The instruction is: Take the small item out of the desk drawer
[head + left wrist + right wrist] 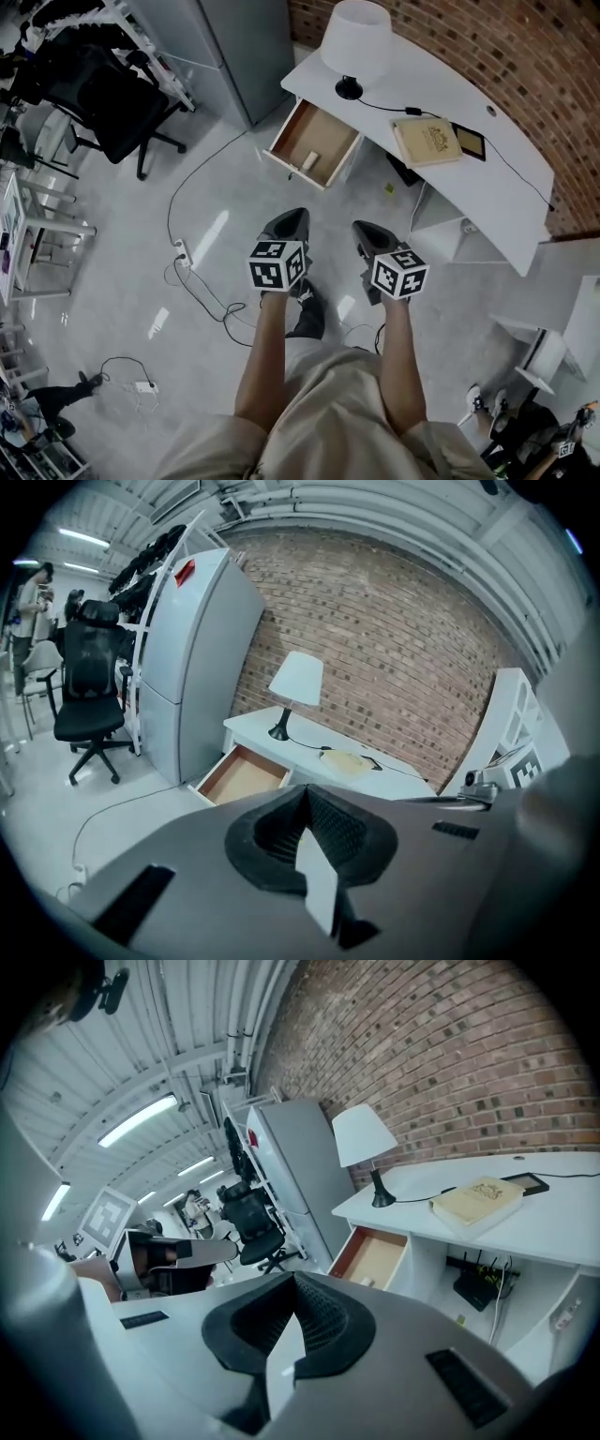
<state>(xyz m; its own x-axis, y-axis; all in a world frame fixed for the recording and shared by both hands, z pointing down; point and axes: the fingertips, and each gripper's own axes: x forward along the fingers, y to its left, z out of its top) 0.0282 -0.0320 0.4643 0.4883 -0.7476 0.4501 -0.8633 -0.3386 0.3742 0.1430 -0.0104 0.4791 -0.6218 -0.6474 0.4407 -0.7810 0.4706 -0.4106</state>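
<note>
Head view, looking steeply down: a person stands on the grey floor facing a curved white desk (487, 169) at the upper right of the frame, with a gripper held out in each hand. The desk's drawer (323, 127) is pulled open toward the person. The small item (310, 160) — a pale block — lies inside near the front panel, at upper centre of the frame, well apart from both tools. The left gripper (292, 223) and the right gripper (366, 236) point side by side toward the drawer. Each gripper view shows its jaws pressed together with nothing between them, clenched and empty — by the look of it, a carrying posture for the approach. A lamp (356, 37) and a book (427, 141) sit on the desktop. The pick-up has not yet begun, and the jaws would need to part before either tool reaches in.
</note>
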